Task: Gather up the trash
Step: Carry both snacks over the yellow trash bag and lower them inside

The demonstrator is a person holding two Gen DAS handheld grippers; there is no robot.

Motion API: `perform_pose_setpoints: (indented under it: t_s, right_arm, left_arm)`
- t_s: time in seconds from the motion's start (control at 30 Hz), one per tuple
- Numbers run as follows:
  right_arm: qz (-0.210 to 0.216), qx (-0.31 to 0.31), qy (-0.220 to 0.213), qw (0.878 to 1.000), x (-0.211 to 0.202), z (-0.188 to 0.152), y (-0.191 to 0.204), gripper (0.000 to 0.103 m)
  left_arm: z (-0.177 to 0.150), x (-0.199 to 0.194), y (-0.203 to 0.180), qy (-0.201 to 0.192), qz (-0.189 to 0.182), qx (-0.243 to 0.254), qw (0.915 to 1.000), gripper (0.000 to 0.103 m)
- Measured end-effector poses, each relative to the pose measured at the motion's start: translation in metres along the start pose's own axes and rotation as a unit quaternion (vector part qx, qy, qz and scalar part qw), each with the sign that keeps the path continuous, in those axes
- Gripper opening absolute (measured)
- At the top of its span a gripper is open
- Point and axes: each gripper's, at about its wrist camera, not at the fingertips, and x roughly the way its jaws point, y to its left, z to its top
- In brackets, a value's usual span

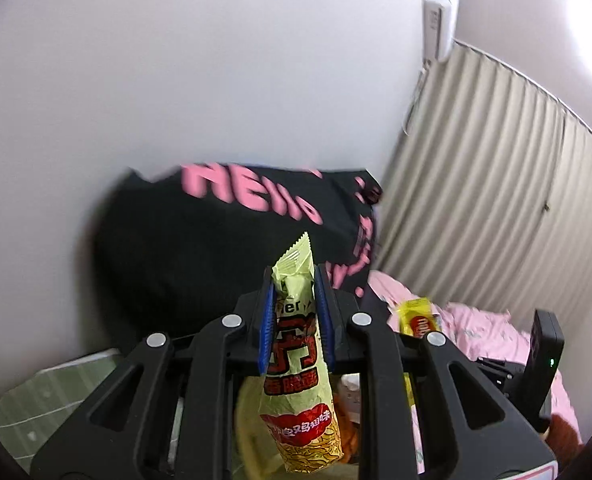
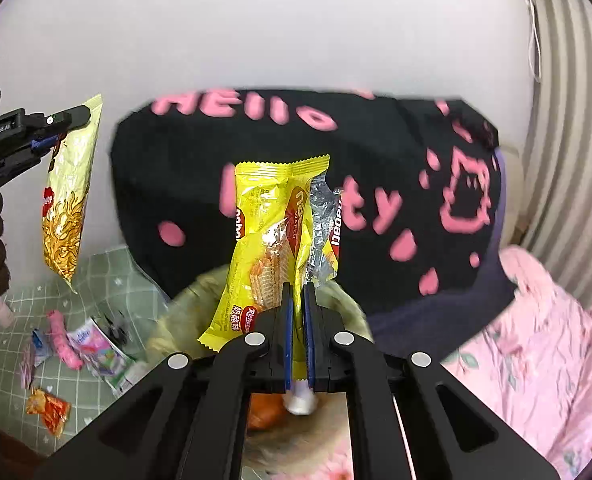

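Note:
My left gripper (image 1: pixel 295 280) is shut on a pale yellow snack noodle bag (image 1: pixel 298 360) that hangs down between its blue pads. The same bag (image 2: pixel 66 196) and the left gripper (image 2: pixel 46 136) show at the left of the right wrist view, held in the air. My right gripper (image 2: pixel 298 292) is shut on a torn bright yellow wafer wrapper (image 2: pixel 272 236) with silver foil inside, sticking up from its pads. That wrapper also shows in the left wrist view (image 1: pixel 416 316), at the right.
A black pillow with pink "Hello Kitty" lettering (image 2: pixel 336 184) leans on the white wall. Several small wrappers (image 2: pixel 92 340) and an orange packet (image 2: pixel 50 408) lie on a green checked sheet (image 2: pixel 0 360). A pink floral blanket (image 2: pixel 536 352) is at the right, a curtain (image 1: pixel 496 200) behind it.

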Motion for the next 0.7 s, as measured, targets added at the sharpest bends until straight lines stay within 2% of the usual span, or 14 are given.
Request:
perform_pose_setpoints:
  t_s: [0.13, 0.23, 0.37, 0.5, 0.6, 0.7]
  right_arm:
    - [-0.024, 0.002, 0.036, 0.999, 0.012, -0.014, -0.015, 0.006]
    - [-0.015, 0.005, 0.062, 0.998, 0.031, -0.025, -0.018, 0.006]
    - [0.007, -0.010, 0.099, 0.995, 0.064, -0.038, -0.008, 0.006]
    - [0.022, -0.021, 0.138, 0.990, 0.100, -0.047, 0.001, 0.006]
    - [0.029, -0.038, 0.148, 0.988, 0.112, -0.050, 0.009, 0.006]
    - [0.029, -0.045, 0.152, 0.987, 0.115, -0.052, 0.011, 0.006]
  left_arm:
    - [-0.008, 0.034, -0.016, 0.019, -0.024, 0.007, 0.9995, 0.018]
    - [-0.017, 0.059, -0.034, 0.020, -0.033, 0.018, 0.9991, 0.018]
    - [-0.037, 0.094, -0.041, 0.034, -0.022, 0.041, 0.9983, 0.018]
    - [-0.058, 0.121, -0.029, 0.072, -0.005, 0.030, 0.9969, 0.018]
    - [-0.071, 0.135, -0.018, 0.090, -0.001, 0.009, 0.9959, 0.018]
    - [-0.082, 0.142, -0.016, 0.105, -0.001, 0.020, 0.9943, 0.018]
